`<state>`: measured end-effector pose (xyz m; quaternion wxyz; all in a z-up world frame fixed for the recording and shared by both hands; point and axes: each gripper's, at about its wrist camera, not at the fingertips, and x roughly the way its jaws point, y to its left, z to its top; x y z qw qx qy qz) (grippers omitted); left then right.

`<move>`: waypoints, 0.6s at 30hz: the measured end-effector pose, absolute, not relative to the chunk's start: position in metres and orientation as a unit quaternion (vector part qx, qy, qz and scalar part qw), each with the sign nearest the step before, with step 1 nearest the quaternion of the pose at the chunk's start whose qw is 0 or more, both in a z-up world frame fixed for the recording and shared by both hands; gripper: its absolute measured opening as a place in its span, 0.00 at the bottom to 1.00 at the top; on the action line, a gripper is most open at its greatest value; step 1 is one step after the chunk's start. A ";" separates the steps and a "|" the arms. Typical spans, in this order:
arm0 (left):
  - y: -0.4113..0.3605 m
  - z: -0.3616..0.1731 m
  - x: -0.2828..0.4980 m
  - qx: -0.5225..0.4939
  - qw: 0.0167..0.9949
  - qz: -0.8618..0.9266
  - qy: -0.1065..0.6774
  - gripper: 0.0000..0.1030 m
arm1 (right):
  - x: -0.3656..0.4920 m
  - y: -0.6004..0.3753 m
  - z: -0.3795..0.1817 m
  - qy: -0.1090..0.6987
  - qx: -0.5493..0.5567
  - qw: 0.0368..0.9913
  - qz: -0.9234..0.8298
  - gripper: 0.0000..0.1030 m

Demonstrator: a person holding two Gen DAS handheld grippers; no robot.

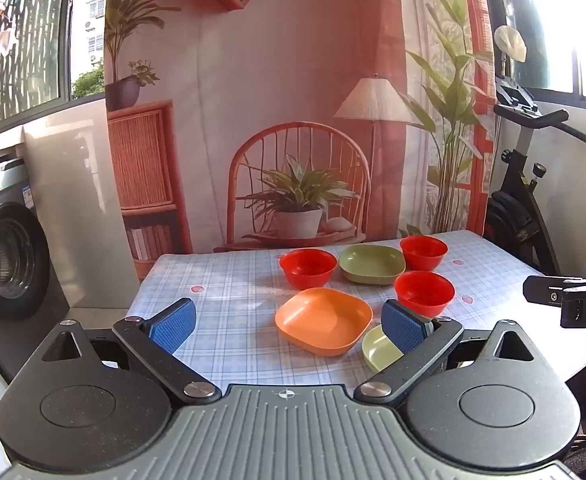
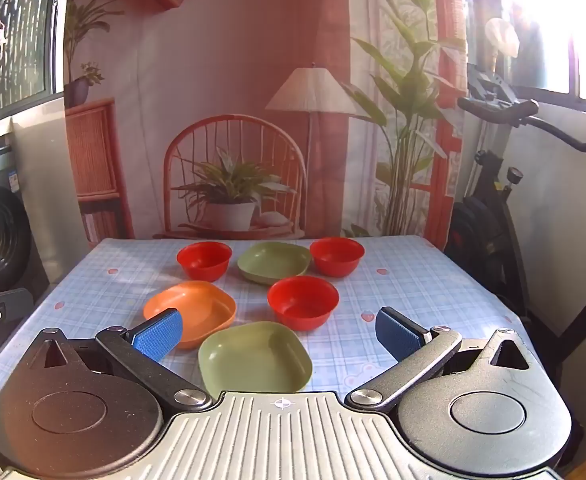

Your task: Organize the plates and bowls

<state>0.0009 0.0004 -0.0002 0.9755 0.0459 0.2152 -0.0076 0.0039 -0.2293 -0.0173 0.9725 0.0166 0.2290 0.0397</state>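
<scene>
Two grippers hover above the near edge of the worktop (image 2: 433,280), tilted gently down. The left gripper (image 1: 289,322) and the right gripper (image 2: 277,332) both have their blue fingers spread wide, holding nothing. Six empty dishes lie mid-frame. The near green plate (image 2: 255,358) sits lowest, between the right fingers; the orange plate (image 2: 191,306) is to its left; the far green plate (image 2: 273,261) lies behind. Three red bowls (image 2: 303,301) (image 2: 204,259) (image 2: 336,255) stand around them, all upright.
</scene>
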 end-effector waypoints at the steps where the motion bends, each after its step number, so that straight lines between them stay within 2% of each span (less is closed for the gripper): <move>1: 0.001 0.000 0.002 0.044 0.975 -0.006 0.216 0.97 | 0.004 -0.229 -0.017 0.229 0.017 0.972 0.040 1.00; 18: 0.001 0.004 -0.003 0.039 0.978 -0.006 0.206 0.97 | 0.004 -0.230 -0.018 0.227 0.015 0.973 0.039 1.00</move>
